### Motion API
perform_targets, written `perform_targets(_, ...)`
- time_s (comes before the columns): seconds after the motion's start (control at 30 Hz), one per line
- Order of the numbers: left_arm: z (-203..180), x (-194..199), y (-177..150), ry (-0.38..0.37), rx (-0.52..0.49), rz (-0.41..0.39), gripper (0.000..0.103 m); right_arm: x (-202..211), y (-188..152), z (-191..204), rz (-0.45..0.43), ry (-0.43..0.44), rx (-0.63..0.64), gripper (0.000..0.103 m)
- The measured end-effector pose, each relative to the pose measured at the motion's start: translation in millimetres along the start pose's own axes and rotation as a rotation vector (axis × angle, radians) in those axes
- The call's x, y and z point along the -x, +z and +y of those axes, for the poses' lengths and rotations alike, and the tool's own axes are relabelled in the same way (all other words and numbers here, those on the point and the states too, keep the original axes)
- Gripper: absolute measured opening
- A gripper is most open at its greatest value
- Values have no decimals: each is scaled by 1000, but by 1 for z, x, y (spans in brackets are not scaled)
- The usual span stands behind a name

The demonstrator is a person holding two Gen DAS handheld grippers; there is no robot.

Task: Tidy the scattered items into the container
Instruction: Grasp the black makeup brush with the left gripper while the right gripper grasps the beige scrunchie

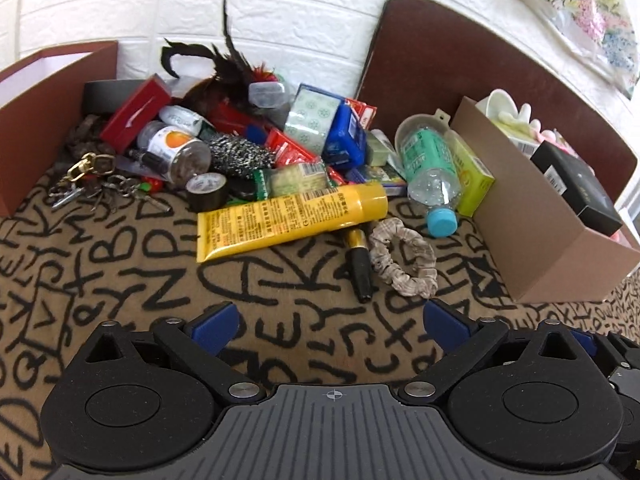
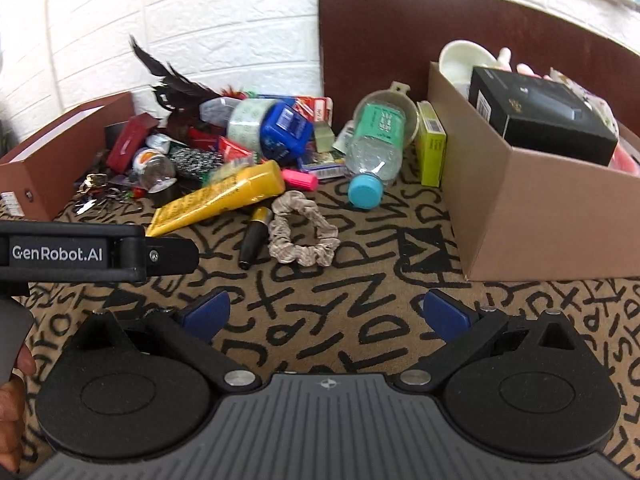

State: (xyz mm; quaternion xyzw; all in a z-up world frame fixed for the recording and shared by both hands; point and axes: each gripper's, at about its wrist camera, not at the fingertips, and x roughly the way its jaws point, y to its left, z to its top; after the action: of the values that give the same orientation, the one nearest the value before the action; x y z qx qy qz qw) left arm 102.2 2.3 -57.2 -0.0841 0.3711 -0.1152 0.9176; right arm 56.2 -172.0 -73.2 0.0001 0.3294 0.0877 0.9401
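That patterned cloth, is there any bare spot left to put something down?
Yes: the cloth is bare between the open grippers and the scrunchie, and left of the yellow tube. Behind the tube it is a crowded heap. The cardboard box already holds things.

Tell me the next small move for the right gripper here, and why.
Probably ease the right gripper forward and down over the beige scrunchie. Its jaws are open and hold nothing, and the scrunchie lies loose on the lettered cloth at the near edge of the pile, close to the cardboard box it belongs in.
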Motion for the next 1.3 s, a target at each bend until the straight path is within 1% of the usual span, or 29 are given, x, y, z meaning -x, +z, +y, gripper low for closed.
perform_targets(0.03,-1,-4,1,-4,-6,3,101,-2,0,0,0,-8,-2,102)
perform_targets(0.2,-2,-25,7,-8,-19,27,89,-14,2,-4,-13,-45,-13,102)
perform_targets(0.3,-1,-35,10,-7,-18,37,83,-23,5,-6,-4,-29,-33,100)
perform_targets(0.37,-1,-42,12,-7,-25,47,80,-31,7,-5,3,-18,-42,94)
perform_targets(0.57,3,-53,18,-48,-2,63,74,-48,14,-2,-4,-36,-47,83)
perform_targets(0.67,2,-55,20,-76,2,60,75,-52,17,-3,-3,-27,-58,77)
perform_targets(0.77,0,-61,21,-74,-9,63,73,-53,18,-2,-23,-50,-36,77)
perform_targets(0.8,-1,-64,22,-76,-12,69,69,-54,19,-2,-25,-57,-27,77)
perform_targets(0.83,-1,-66,22,-79,-15,73,67,-56,19,-2,-22,-60,-25,76)
perform_targets(0.93,-2,-69,23,-76,-36,71,62,-63,19,-5,-6,-58,-35,72)
perform_targets(0.97,-2,-69,23,-71,-46,70,54,-65,18,-6,-3,-57,-39,72)
perform_targets(1.1,4,-69,24,-77,-51,75,53,-70,16,-12,14,-52,-65,70)
perform_targets(1.17,3,-69,25,-89,-58,81,55,-71,16,-14,9,-48,-75,70)
perform_targets(1.23,-2,-70,24,-102,-75,85,54,-72,18,-16,5,-41,-82,68)
perform_targets(1.27,-3,-71,24,-104,-82,86,51,-73,19,-16,4,-36,-83,67)
perform_targets(1.3,-4,-72,23,-106,-85,88,49,-74,20,-16,4,-32,-86,61)
